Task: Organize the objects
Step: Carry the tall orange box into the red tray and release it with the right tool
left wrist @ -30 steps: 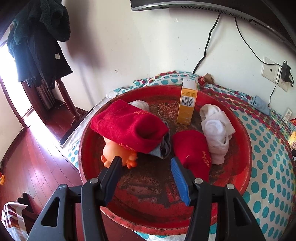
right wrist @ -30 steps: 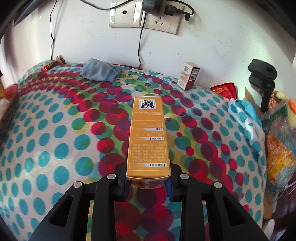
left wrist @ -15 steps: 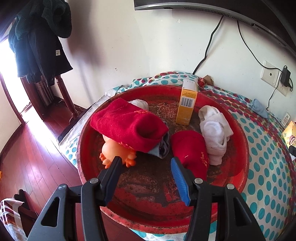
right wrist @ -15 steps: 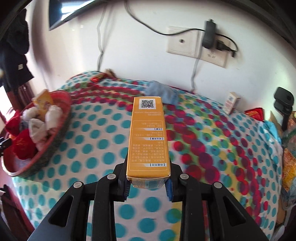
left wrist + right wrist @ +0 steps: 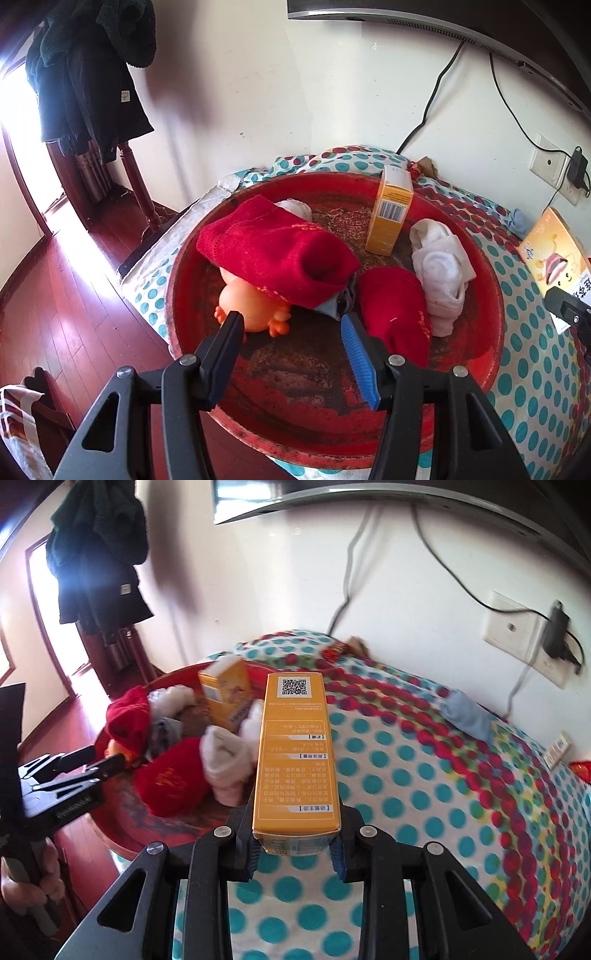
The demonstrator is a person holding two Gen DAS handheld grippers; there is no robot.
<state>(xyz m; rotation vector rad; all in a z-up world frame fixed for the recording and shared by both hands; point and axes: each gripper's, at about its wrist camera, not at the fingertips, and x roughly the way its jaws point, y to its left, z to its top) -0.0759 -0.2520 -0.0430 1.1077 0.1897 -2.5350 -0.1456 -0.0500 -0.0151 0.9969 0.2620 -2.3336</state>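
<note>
The right gripper [image 5: 293, 843] is clamped on the near end of a long orange cardboard carton [image 5: 295, 753], which juts away from it toward twelve o'clock, over the polka-dot bedspread [image 5: 424, 775] and just at the rim of the round red basin [image 5: 491, 332] lying toward ten o'clock. The left gripper [image 5: 291, 332] hangs over the near part of that basin with its jaws partly apart and nothing between them. Much of the sorting looks done: the basin already holds a large red sock [image 5: 273, 254] draped over an orange rubber toy [image 5: 251, 306], a second folded red sock [image 5: 395, 317], a rolled white sock [image 5: 441, 273], a grey cloth [image 5: 340, 302] and an upright orange box with a barcode [image 5: 391, 214]. Left, by my reading, are setting the held carton in the basin and fetching what is scattered on the bed: a pale blue cloth [image 5: 467, 716] at two o'clock and a small box [image 5: 557, 749] by the wall at three o'clock. The carton bears a QR code and blocks of Chinese print, seen upside down and too small to read; the left gripper's frame carries a printed word I cannot make out.
</note>
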